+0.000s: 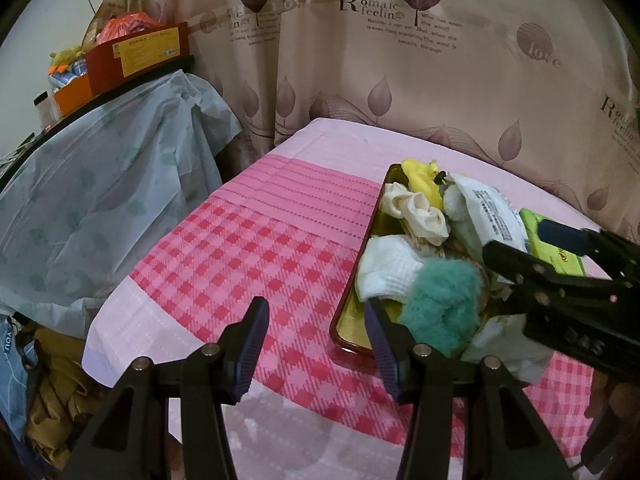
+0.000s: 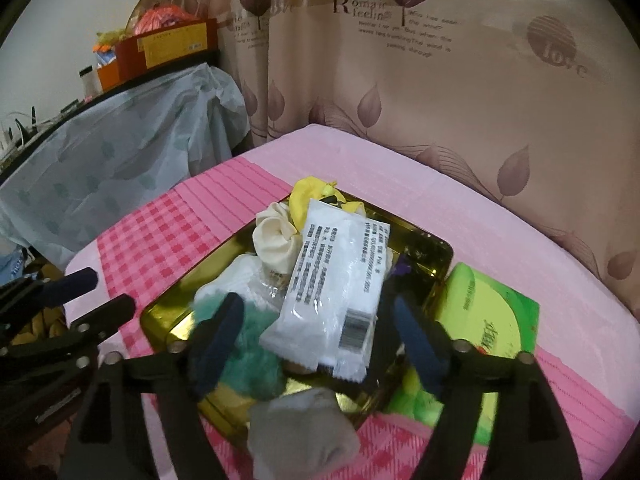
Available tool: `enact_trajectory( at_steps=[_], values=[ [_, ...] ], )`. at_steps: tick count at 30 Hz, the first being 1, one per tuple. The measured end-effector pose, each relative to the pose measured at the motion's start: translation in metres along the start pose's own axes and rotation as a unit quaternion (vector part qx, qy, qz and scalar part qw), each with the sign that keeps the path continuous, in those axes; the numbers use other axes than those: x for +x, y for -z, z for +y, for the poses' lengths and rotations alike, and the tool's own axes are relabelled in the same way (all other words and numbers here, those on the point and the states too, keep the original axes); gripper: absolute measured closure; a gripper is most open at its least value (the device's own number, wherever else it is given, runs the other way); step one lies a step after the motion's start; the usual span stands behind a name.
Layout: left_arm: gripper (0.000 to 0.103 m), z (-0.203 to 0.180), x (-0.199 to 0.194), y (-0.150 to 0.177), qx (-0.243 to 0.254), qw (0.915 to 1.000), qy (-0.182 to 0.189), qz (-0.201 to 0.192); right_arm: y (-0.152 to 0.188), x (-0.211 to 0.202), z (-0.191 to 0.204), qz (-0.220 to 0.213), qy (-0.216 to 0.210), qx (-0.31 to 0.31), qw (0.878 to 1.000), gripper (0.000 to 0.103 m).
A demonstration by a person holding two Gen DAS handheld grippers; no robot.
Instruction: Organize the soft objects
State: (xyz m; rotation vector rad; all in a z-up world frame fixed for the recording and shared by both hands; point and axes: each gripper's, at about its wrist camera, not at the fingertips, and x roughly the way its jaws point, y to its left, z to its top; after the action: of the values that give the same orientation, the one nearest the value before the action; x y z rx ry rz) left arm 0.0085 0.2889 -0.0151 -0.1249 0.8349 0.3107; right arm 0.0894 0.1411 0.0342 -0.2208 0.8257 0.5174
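Scrunchies [image 2: 276, 236], socks and a wipes packet [image 2: 336, 296] are heaped in the gold tray [image 2: 436, 256] (a grey sock [image 2: 304, 428] overhangs its rim); both grippers' fingers are spread, nothing grasped; a green pack [image 2: 488, 316] remains outside.

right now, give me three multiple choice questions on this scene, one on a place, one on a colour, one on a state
1. Where does the flat green packet lie?
A. inside the gold tray
B. on the pink cloth beside the gold tray
C. on the shelf

2. What colour is the fuzzy scrunchie at the tray's near end?
A. teal
B. red
C. black

3. How does the right gripper stand?
A. shut on the white plastic packet
B. open, holding nothing
C. shut on a sock

Answers:
1 B: the packet sits outside the gold tray rim, on the pink cloth.
2 A: its fluff is teal in both views.
3 B: the fingers are spread either side of the white plastic packet, not pressing it.
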Motion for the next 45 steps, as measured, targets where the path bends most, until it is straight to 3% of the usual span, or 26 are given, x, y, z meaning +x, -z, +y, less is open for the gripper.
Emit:
enact_trajectory(
  at_steps=[2,6,14,45],
  values=[
    [0.052,-0.001,0.0,0.0,0.003,1.0,-0.001,-0.002,0.003,-0.009,-0.001,-0.006,-0.001,0.006,1.0,0.025],
    [0.052,-0.003,0.0,0.0,0.005,1.0,-0.002,0.0,0.012,-0.026,-0.004,-0.013,0.005,0.017,1.0,0.013],
    [0.052,-0.005,0.0,0.001,0.01,0.9999,0.0,0.0,0.038,-0.055,-0.001,-0.021,0.035,0.031,0.999,0.005],
    [0.052,-0.015,-0.003,0.001,0.025,0.9997,-0.003,-0.004,0.057,-0.048,0.012,0.019,0.032,0.027,0.999,0.004]
  ],
)
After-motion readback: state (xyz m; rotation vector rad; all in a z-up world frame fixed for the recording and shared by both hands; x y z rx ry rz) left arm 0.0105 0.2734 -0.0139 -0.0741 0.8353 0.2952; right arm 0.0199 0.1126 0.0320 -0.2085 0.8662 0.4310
